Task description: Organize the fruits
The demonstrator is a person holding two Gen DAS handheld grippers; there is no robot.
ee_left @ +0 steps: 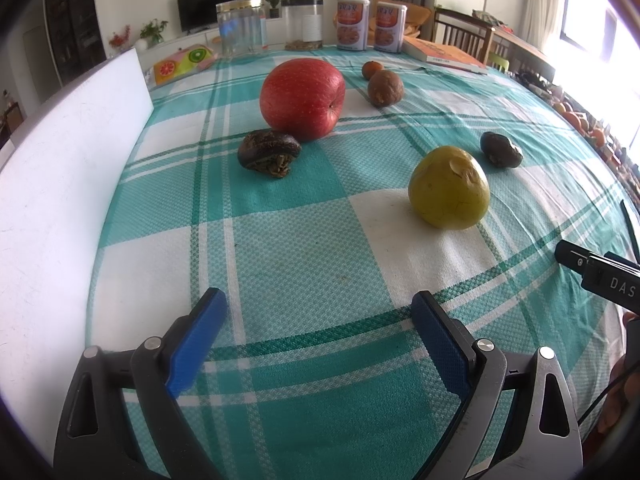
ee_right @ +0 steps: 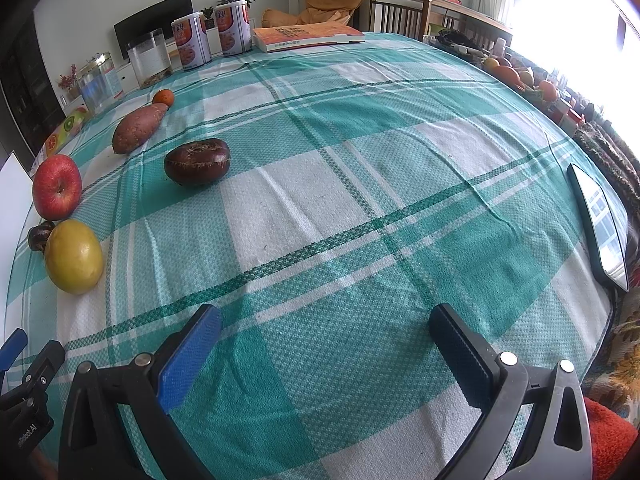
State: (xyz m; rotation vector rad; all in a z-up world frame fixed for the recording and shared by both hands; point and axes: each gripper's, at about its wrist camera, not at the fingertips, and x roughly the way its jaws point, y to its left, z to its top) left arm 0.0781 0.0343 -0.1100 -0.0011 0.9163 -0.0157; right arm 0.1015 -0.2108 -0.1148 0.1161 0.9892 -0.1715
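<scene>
On the teal checked tablecloth [ee_left: 280, 240] lie a red apple [ee_left: 302, 98], a yellow-green fruit [ee_left: 449, 187], two dark chestnuts [ee_left: 269, 153] [ee_left: 501, 149], a brown sweet potato [ee_left: 385, 88] and a small orange [ee_left: 372, 69]. My left gripper [ee_left: 320, 312] hovers open above bare cloth, short of all of them. In the right wrist view the apple [ee_right: 57, 187], yellow fruit [ee_right: 74, 256], a chestnut [ee_right: 197, 162], sweet potato [ee_right: 138, 128] and orange [ee_right: 163, 97] sit to the left. My right gripper [ee_right: 326, 330] is open over empty cloth.
A white board [ee_left: 68, 168] stands along the left edge. Jars [ee_left: 241, 26], two cans [ee_left: 352, 24] and an orange book [ee_left: 444, 54] line the far side. A phone [ee_right: 600, 224] lies at the table's right edge, with more fruit [ee_right: 516, 74] beyond it.
</scene>
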